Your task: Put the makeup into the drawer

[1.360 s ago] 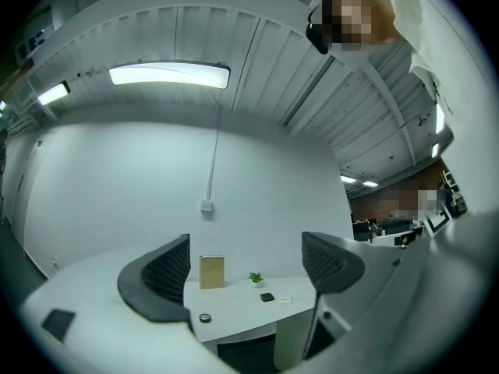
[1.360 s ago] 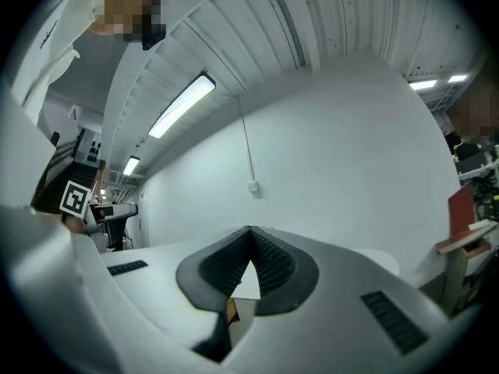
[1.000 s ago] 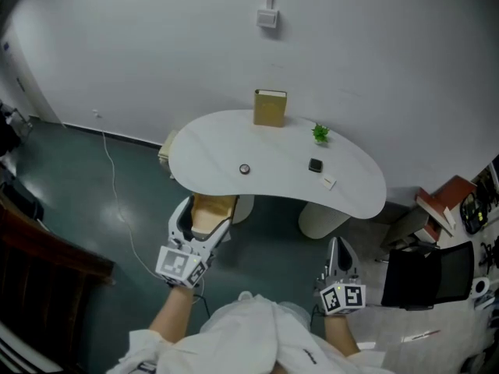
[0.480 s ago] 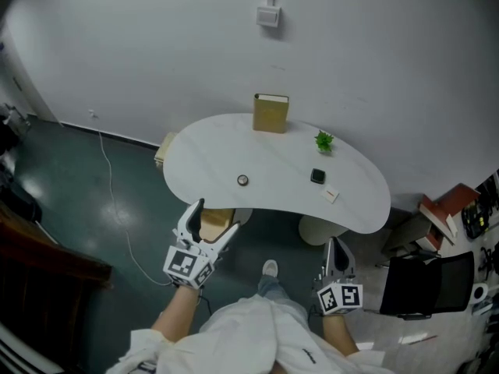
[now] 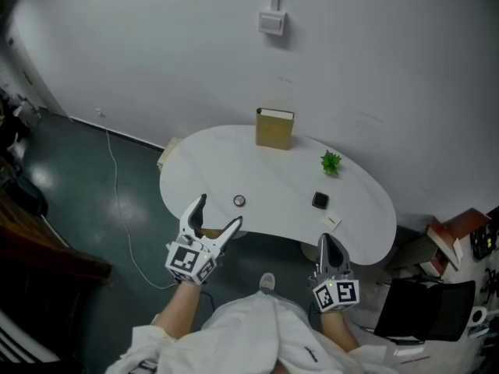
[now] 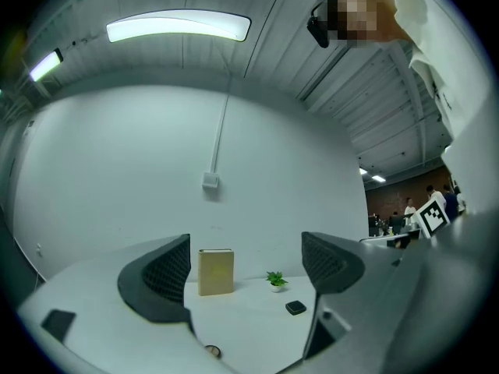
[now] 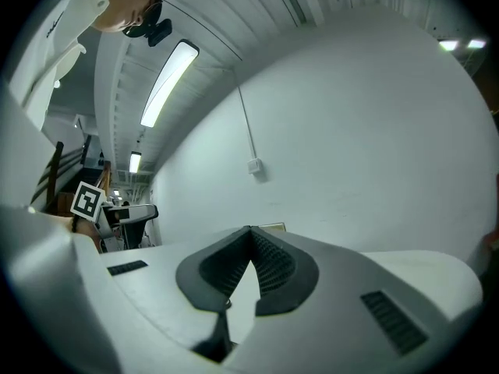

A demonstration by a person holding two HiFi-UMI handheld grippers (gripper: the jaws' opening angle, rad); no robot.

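A small round makeup compact [image 5: 238, 201] lies near the front edge of the white curved table [image 5: 226, 162]; in the left gripper view it shows low as a small round disc [image 6: 212, 351]. A black square compact [image 5: 320, 201] and a small white piece [image 5: 333, 223] lie further right; the black compact [image 6: 295, 308] also shows between the left jaws. My left gripper [image 5: 215, 217] is open at the table's front left edge, nothing between its jaws. My right gripper [image 5: 325, 247] is shut and empty at the front right edge. The wooden drawer under the table is mostly hidden by the left gripper.
A tan box [image 5: 274, 128] stands upright at the table's back edge, with a small green plant [image 5: 331, 162] to its right. A cable [image 5: 117, 185] runs down the wall onto the dark floor at left. A wall switch [image 5: 272, 23] sits above the table.
Both grippers have come up and forward to the table's front edge. The view has shifted closer over the table, and the wooden drawer seen under the left side is now largely covered.
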